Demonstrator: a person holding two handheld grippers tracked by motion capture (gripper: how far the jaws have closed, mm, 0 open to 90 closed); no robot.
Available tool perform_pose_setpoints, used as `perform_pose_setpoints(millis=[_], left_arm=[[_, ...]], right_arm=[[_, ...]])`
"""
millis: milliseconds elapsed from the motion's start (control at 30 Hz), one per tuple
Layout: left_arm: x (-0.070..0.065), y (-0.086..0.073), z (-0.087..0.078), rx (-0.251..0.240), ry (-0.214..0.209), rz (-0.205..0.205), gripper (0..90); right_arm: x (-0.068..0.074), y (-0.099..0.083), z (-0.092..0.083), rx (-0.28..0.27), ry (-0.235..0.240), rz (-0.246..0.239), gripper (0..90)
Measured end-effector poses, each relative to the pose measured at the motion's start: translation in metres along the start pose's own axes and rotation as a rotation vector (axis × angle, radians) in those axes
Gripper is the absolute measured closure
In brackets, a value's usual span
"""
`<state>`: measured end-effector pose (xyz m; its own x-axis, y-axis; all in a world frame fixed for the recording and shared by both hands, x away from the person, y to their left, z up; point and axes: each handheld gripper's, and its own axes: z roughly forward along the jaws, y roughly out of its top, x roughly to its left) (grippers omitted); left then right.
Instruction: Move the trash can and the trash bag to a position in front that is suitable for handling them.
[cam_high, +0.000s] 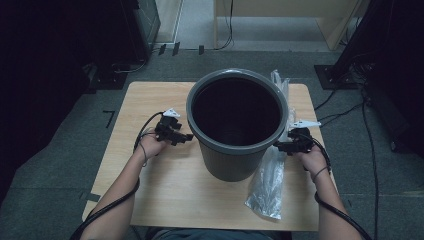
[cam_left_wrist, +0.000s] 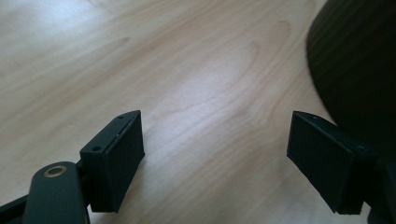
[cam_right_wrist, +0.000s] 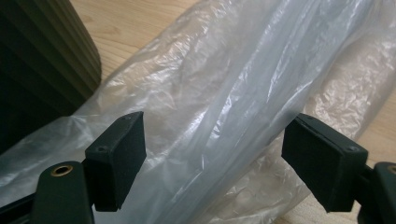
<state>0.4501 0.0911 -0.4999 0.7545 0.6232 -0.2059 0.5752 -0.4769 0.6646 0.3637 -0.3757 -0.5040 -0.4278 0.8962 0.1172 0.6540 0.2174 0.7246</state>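
Note:
A dark grey plastic bin (cam_high: 235, 125) stands upright and empty in the middle of the wooden table (cam_high: 150, 100). A clear plastic bag (cam_high: 267, 182) lies stretched along the bin's right side, from behind it to the table's front. My left gripper (cam_high: 186, 137) is open just left of the bin, jaws pointing at its wall (cam_left_wrist: 359, 70), with nothing between them over bare wood. My right gripper (cam_high: 278, 146) is open at the bin's right; a raised fold of the bag (cam_right_wrist: 224, 116) runs between its jaws, and the pads (cam_right_wrist: 119, 158) stand apart from it.
Grey carpet surrounds the table. Cables (cam_high: 350, 107) run over the floor at the right, and dark equipment stands at the far left and far right. A pale wooden cabinet (cam_high: 280, 20) sits beyond the table.

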Motion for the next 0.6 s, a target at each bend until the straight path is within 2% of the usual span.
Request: perform_pose_setpoints(millis=[33, 100, 233, 300, 333, 433, 567, 600], left_arm=[[-0.001, 0.000, -0.001, -0.007, -0.024, -0.006, 18.1], [-0.003, 0.000, -0.004, -0.008, -0.047, 0.008, 18.1], [-0.007, 0.003, -0.010, -0.007, -0.050, 0.021, 18.2], [-0.007, 0.004, -0.014, -0.008, -0.056, 0.012, 20.0], [-0.007, 0.005, -0.015, -0.005, -0.061, 0.001, 25.6], [-0.007, 0.006, -0.018, -0.012, -0.083, -0.009, 26.5], [-0.012, 0.010, -0.024, -0.031, -0.080, 0.020, 27.6], [-0.016, 0.012, -0.026, -0.037, -0.078, 0.029, 30.2]], right_arm=[[0.000, 0.001, -0.001, -0.002, 0.002, -0.003, 22.3], [0.000, 0.003, -0.003, -0.007, 0.007, -0.004, 22.3], [0.001, 0.006, -0.007, -0.020, 0.038, 0.006, 21.3], [0.003, 0.007, -0.009, -0.021, 0.048, 0.009, 21.0], [0.004, 0.008, -0.009, -0.022, 0.053, 0.007, 20.9], [0.006, 0.008, -0.010, -0.005, 0.055, 0.008, 21.1], [0.008, 0.008, -0.012, -0.005, 0.061, 0.007, 22.4], [0.009, 0.009, -0.013, -0.006, 0.063, 0.010, 23.0]])
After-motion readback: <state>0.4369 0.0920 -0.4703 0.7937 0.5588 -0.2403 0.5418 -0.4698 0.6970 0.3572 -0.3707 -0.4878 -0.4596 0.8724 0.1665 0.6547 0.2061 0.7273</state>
